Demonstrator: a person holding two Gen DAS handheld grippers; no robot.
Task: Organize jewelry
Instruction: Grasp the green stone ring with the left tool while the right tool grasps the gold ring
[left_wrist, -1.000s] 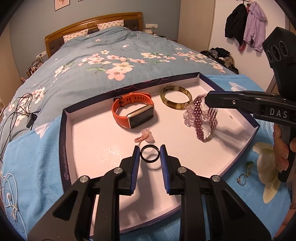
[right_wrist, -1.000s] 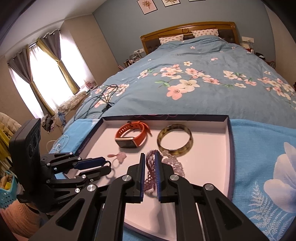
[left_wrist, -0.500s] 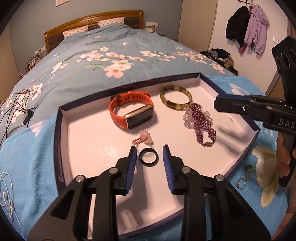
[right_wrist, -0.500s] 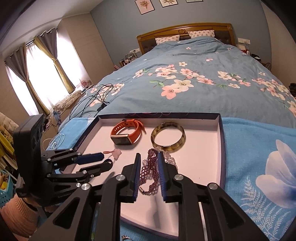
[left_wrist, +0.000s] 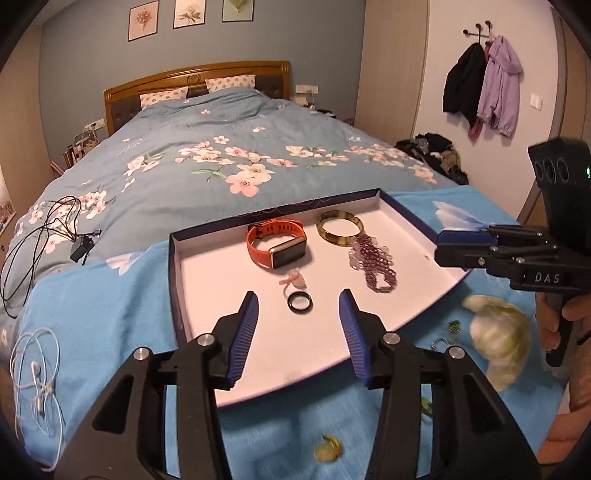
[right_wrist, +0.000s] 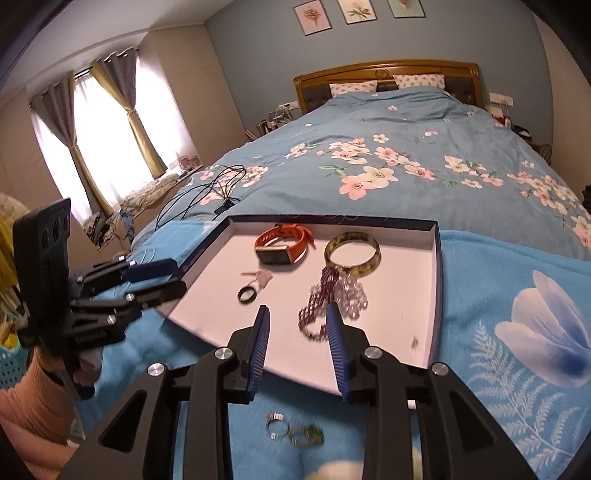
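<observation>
Both the left tongs (left_wrist: 298, 321) and right tongs (right_wrist: 297, 332) gape wide, holding nothing. The black ring (left_wrist: 300, 302) and purple bead bracelet (right_wrist: 328, 295) lie in the tray (left_wrist: 207, 258); a blurred, perhaps silver ring (right_wrist: 277, 430) lies on the blanket

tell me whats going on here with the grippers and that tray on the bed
A person with a handheld gripper in each hand is sorting jewelry into a shallow white tray on the bed. In it lie an orange watch, an amber bangle, a purple bead bracelet, a small pink piece and a black ring. The left gripper and right gripper are both open and empty, near the tray's front edge. A few small rings lie outside the tray on the blue blanket.
</observation>
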